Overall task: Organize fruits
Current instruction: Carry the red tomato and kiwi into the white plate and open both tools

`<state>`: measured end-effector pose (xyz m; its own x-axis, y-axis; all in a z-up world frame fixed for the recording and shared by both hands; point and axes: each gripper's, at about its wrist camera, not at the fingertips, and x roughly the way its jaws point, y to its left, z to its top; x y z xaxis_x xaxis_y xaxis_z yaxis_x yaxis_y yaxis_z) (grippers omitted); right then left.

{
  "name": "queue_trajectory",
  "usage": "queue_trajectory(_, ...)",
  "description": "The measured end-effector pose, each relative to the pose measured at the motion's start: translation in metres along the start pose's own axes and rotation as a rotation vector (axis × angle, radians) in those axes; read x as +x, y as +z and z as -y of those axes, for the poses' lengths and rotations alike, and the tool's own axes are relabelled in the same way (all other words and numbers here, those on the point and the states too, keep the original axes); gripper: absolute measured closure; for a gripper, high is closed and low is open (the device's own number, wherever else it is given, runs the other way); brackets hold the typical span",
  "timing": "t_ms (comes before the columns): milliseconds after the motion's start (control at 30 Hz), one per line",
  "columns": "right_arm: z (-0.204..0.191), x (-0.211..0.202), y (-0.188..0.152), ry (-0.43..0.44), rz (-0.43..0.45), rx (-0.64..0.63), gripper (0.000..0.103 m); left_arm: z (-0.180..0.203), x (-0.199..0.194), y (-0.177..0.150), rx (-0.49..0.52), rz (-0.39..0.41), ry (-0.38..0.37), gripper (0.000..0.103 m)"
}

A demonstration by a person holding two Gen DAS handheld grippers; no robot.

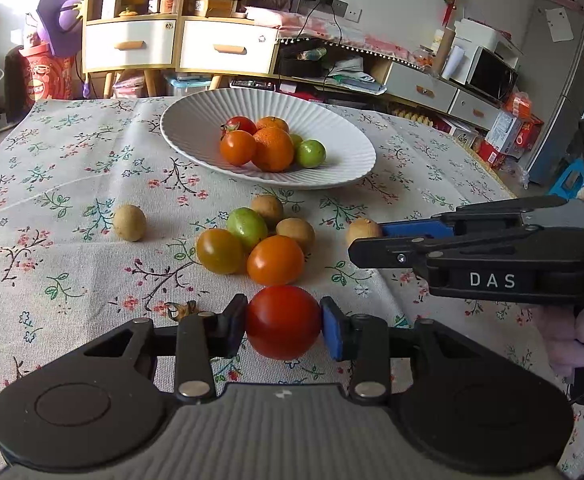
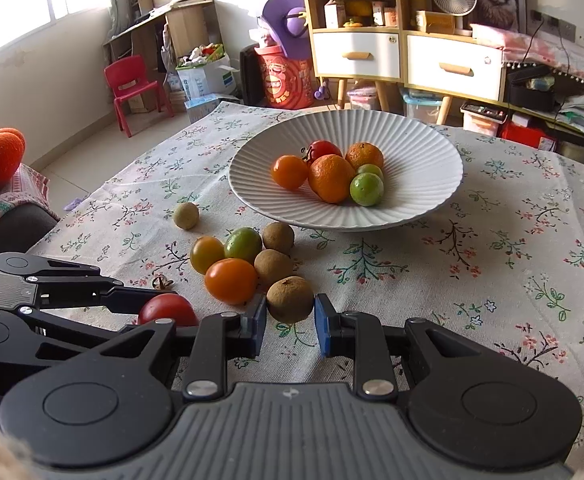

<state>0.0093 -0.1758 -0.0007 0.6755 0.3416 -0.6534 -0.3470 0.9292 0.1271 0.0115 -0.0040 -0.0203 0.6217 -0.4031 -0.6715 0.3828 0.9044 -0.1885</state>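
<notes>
The left gripper (image 1: 283,322) clamps a glossy red tomato (image 1: 283,322) low over the floral tablecloth (image 1: 71,200). The right gripper (image 2: 290,312) pinches a rough brown longan (image 2: 290,299), at three o'clock of the tomato. Only the right view shows a red chair (image 2: 131,88).

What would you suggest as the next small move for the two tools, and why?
Probably lift both and carry them to the white plate: the left tool is shut on a red tomato, the right tool on a brown longan, both still low over the tablecloth.
</notes>
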Motion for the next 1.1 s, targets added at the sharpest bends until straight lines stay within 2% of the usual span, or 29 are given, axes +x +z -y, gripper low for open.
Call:
queue_trajectory(267,0.015,-0.005,0.014,-0.04,0.052,0.023,0.08,0.003,-0.001,0.028,-0.028,0.056,0.012,0.066)
queue_trajectory(600,0.047,0.001,0.036,-0.099,0.108,0.08,0.08,0.022,0.008,0.058,0.002,0.12,0.038,0.066)
queue_trajectory(800,0.058,0.006,0.042,-0.091,0.106,0.046,0.08,0.011,0.019,0.076,-0.023,0.105,0.034,0.066)
queue_trajectory(1100,0.058,0.022,0.048,-0.079,0.089,-0.024,0.08,-0.009,0.064,0.128,-0.086,0.059,0.038,0.066)
